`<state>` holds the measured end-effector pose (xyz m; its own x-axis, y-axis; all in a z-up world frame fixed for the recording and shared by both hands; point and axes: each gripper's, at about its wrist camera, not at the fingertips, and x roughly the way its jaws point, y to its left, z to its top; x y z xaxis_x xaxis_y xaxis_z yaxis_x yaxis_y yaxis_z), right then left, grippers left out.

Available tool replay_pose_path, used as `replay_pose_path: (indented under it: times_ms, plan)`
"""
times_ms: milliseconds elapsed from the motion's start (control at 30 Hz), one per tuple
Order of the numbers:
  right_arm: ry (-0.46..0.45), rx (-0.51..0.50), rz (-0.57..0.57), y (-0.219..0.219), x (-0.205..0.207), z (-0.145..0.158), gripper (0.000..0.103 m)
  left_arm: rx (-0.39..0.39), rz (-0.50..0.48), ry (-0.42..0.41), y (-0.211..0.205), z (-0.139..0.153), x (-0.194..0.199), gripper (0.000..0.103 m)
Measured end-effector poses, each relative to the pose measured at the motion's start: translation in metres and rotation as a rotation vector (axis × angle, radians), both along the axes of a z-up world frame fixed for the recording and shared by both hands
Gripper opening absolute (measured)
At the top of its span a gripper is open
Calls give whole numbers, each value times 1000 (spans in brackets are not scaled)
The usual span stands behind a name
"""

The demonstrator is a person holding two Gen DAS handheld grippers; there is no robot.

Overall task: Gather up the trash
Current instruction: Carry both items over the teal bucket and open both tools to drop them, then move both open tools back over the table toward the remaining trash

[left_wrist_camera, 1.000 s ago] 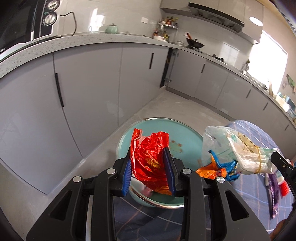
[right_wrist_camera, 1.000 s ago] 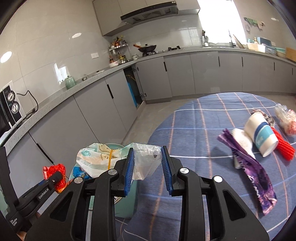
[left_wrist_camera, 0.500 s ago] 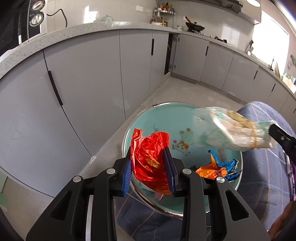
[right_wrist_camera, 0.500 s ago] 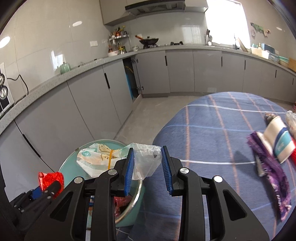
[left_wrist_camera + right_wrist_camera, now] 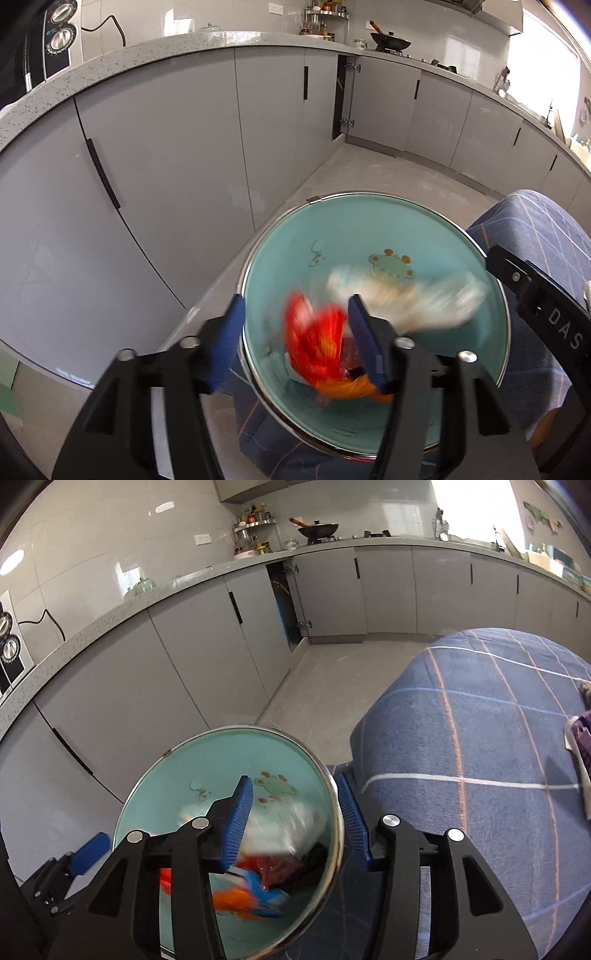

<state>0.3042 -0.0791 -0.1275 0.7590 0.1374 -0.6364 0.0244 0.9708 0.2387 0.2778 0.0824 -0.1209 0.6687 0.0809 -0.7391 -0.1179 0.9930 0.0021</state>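
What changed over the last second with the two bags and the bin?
Both tools opened. The left tool let go of the red bag and the right tool released the white bag; both bags are motion-blurred, dropping into the teal bin. The orange-and-blue wrapper stays inside the bin, and the bin itself has not moved.

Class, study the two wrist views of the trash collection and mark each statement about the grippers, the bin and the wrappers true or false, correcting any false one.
1. Both grippers, left gripper and right gripper, are open. True.
2. The red wrapper lies on the tablecloth. False: it is blurred inside the teal bin.
3. The bin interior shows a frog drawing. True.
4. The white plastic bag is clamped by the right gripper. False: it is blurred within the bin, unclamped.
5. The tablecloth is plain red. False: blue with stripes.
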Motion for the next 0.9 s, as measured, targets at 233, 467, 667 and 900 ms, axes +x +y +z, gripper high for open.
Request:
replay_pose_path:
  times_ms: [233,467,667,900]
  plan:
    - [-31,19,-31,-19,-20,16,50,-5,21,3,4,2,-7,66]
    - [-32,15,-39,-33,-40,29,55,3,4,-14,-11,13,-21,71]
    - [-23,31,-42,-53,-57,35,61,26,6,-44,-24,27,-34,80]
    - [-25,27,-47,-73,-82,41,61,40,-18,-68,-47,39,-49,89]
